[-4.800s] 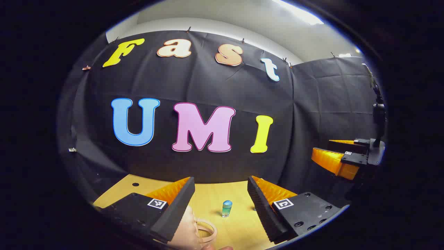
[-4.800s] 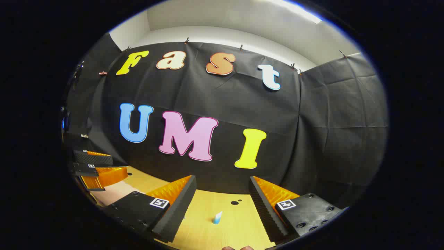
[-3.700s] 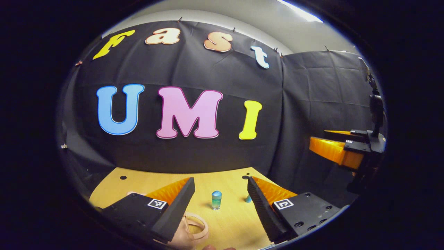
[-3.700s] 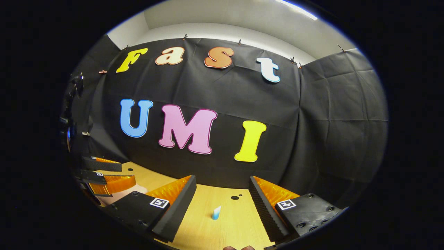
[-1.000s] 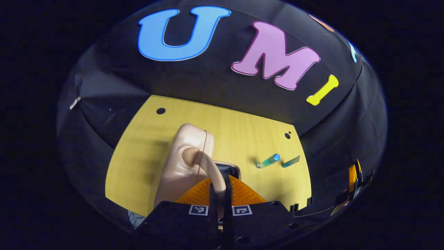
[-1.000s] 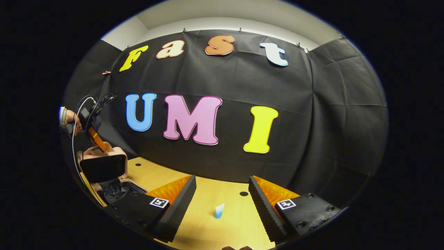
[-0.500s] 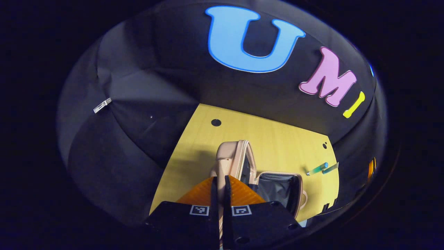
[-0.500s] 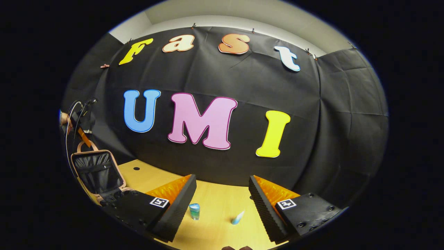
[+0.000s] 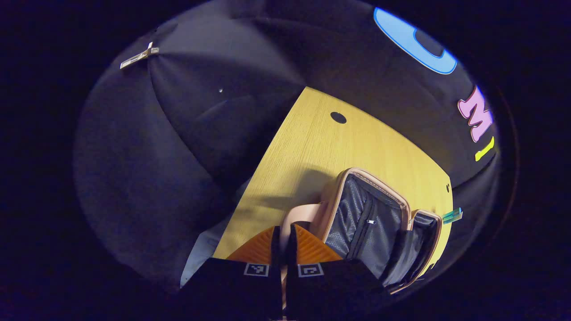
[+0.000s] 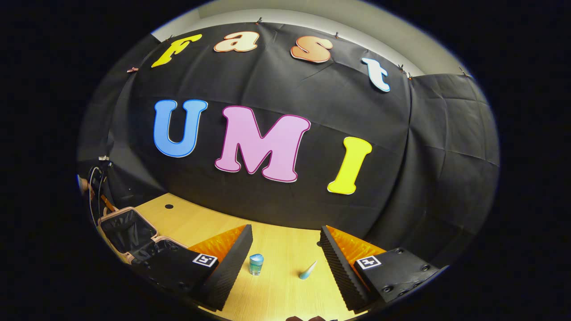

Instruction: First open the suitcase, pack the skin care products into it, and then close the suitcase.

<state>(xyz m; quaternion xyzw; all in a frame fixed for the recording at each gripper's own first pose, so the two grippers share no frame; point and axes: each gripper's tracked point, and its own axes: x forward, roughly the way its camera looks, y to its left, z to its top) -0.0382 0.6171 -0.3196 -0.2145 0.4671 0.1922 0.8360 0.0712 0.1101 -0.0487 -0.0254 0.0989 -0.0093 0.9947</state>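
The pink suitcase point(image 9: 332, 196) lies open on the wooden table point(image 9: 321, 142), its black-lined lid point(image 9: 363, 214) swung back beside the base point(image 9: 421, 240). My left gripper point(image 9: 283, 231) is shut on the lid's pink handle point(image 9: 296, 213). In the right gripper view the open suitcase point(image 10: 127, 229) sits at the far left, with the left gripper point(image 10: 106, 203) above its lid. My right gripper point(image 10: 285, 243) stands open over the table. A small green bottle with a blue cap point(image 10: 256, 264) and a little blue tube point(image 10: 308, 270) stand on the table between and beyond its fingers.
The table point(image 10: 200, 218) has round holes point(image 9: 338, 117) near its back edge. Black cloth walls close it in at the back and on both sides. The bottle and tube point(image 9: 451, 216) stand just past the suitcase base. A hand point(image 10: 81, 183) holds the left gripper.
The left gripper took hold of the suitcase handle and swung the lid up and back, and it now tilts further open. The right gripper's view has shifted, bringing the bottle between its fingers.
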